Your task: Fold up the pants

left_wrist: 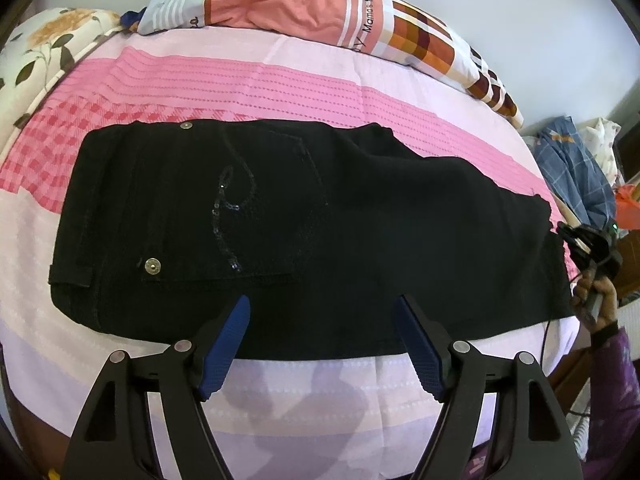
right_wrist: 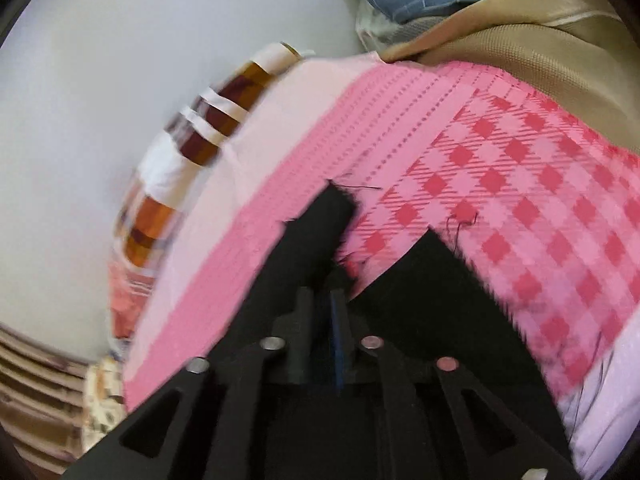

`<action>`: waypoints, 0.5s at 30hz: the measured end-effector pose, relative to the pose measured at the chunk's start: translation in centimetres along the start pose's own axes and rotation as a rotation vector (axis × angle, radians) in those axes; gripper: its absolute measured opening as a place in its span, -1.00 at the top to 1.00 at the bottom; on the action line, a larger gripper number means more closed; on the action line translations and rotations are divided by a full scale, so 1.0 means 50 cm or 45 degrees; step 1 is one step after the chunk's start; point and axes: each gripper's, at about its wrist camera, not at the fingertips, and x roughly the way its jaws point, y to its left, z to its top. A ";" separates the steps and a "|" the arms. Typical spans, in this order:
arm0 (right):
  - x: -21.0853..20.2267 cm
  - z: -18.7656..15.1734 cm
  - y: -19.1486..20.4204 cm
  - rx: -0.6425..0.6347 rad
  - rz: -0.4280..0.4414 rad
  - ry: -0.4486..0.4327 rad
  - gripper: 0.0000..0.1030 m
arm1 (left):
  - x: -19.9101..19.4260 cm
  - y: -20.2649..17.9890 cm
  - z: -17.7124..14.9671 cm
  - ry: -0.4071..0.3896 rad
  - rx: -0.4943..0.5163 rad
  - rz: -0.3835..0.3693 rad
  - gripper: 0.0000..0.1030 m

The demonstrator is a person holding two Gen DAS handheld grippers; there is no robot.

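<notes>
Black pants (left_wrist: pixel 304 236), with a sequin design on the back pocket, lie flat across the pink bed sheet (left_wrist: pixel 256 80), waist to the left and legs to the right. My left gripper (left_wrist: pixel 322 312) hovers open over the pants' near edge, with nothing between its blue pads. At the leg end on the far right, a hand holds my right gripper (left_wrist: pixel 570 234). The blurred right wrist view shows the right gripper (right_wrist: pixel 320 304) low over the frayed leg hem (right_wrist: pixel 328 212), its jaws a narrow gap apart. Black cloth lies under and between the fingers, and no firm pinch shows.
A peach and checked quilt (left_wrist: pixel 320 12) lies bunched along the bed's far side. A floral pillow (left_wrist: pixel 44 44) sits at the far left. Blue checked cloth (left_wrist: pixel 572 168) and clutter are piled beyond the bed's right end. The person's purple sleeve (left_wrist: pixel 616 392) is at the right.
</notes>
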 end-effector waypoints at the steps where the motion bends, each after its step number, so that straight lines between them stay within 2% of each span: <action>1: 0.007 0.001 -0.003 -0.009 0.003 0.011 0.46 | 0.000 0.000 0.001 0.000 0.000 0.002 -0.46; 4: 0.004 -0.006 -0.011 -0.026 0.062 0.003 0.35 | -0.001 0.001 0.002 -0.006 -0.008 0.007 -0.47; 6: 0.008 -0.011 0.001 -0.110 0.058 -0.003 0.35 | 0.005 0.003 0.003 0.003 -0.017 0.004 -0.48; 7: 0.009 -0.014 0.008 -0.144 0.047 -0.003 0.42 | 0.010 0.002 0.004 0.013 -0.023 -0.001 -0.48; 8: 0.016 -0.015 0.016 -0.176 0.043 0.012 0.67 | 0.014 0.002 0.004 0.021 -0.026 -0.002 -0.48; 9: 0.027 -0.015 0.022 -0.191 0.047 0.045 0.82 | 0.017 0.002 0.004 0.029 -0.027 -0.001 -0.48; 12: 0.035 -0.014 0.028 -0.183 0.044 0.042 0.87 | 0.022 -0.002 0.002 0.056 -0.027 0.000 -0.48; 15: 0.009 -0.017 0.011 -0.087 0.117 0.003 0.90 | 0.012 -0.010 0.002 0.046 -0.005 0.022 -0.48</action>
